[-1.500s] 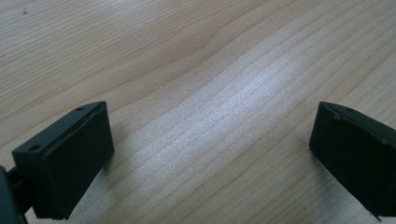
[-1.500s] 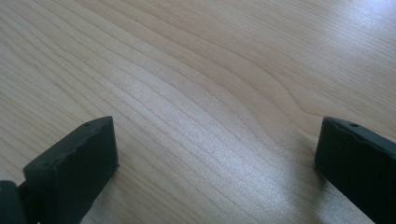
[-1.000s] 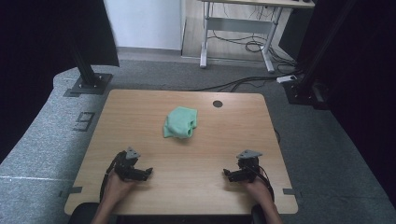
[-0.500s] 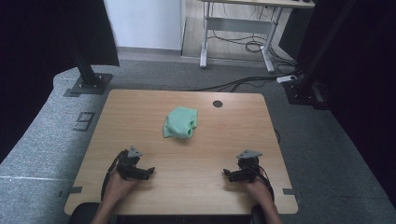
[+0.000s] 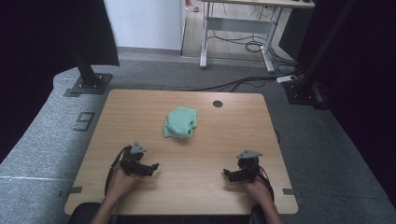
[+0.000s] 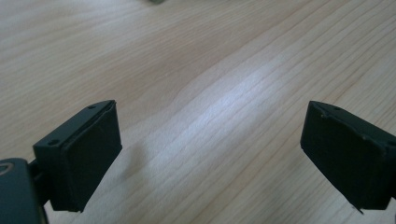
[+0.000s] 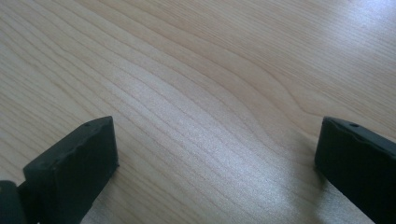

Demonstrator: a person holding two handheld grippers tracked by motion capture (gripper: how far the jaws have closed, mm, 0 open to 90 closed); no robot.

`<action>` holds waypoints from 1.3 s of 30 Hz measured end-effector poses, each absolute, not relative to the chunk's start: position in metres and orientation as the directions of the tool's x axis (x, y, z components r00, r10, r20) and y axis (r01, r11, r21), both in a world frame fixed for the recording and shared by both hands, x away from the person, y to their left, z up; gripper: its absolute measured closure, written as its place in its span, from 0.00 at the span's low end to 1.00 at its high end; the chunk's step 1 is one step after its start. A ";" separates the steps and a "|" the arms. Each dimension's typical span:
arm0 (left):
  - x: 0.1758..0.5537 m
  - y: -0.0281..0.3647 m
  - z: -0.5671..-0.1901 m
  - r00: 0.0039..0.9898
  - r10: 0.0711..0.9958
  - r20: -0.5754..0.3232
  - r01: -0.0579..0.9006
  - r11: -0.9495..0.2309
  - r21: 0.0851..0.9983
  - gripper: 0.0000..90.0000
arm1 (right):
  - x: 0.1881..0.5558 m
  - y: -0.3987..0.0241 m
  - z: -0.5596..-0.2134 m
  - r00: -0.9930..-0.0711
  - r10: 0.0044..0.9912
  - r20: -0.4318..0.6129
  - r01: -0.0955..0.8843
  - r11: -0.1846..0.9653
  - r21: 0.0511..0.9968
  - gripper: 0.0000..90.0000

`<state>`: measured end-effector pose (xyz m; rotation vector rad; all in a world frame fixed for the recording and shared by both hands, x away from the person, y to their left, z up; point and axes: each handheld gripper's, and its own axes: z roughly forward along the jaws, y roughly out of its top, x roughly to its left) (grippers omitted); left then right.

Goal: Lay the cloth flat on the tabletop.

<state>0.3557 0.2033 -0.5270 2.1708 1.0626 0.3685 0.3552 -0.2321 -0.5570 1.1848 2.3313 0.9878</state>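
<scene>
The left gripper (image 5: 154,166) is spread with only bare table (image 6: 219,93) between its jaws, which have just closed a little; the green cloth (image 5: 180,122) lies crumpled mid-table, untouched; the right gripper (image 5: 226,173) is spread too, so grasping has probably not begun.

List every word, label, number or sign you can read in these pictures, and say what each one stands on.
"9": a mark that reads like this digit, on the grey floor mat left of the table.
Green cloth: no print to be seen.
Left gripper and right gripper: no readable label; their black pads are plain.
</scene>
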 end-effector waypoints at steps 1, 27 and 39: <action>0.357 0.202 -0.526 0.628 0.777 -0.041 0.583 -0.436 0.686 0.06 | 0.355 -0.232 -0.557 -0.592 0.806 0.008 0.566 0.409 0.716 0.00; 0.406 0.145 -0.484 0.722 0.691 -0.025 0.491 -0.487 0.722 0.19 | 0.355 -0.232 -0.557 -0.592 0.806 0.008 0.566 0.409 0.716 0.00; 0.430 0.122 -0.478 0.741 0.671 -0.021 0.474 -0.501 0.724 0.26 | 0.355 -0.232 -0.557 -0.591 0.807 0.008 0.567 0.408 0.716 0.00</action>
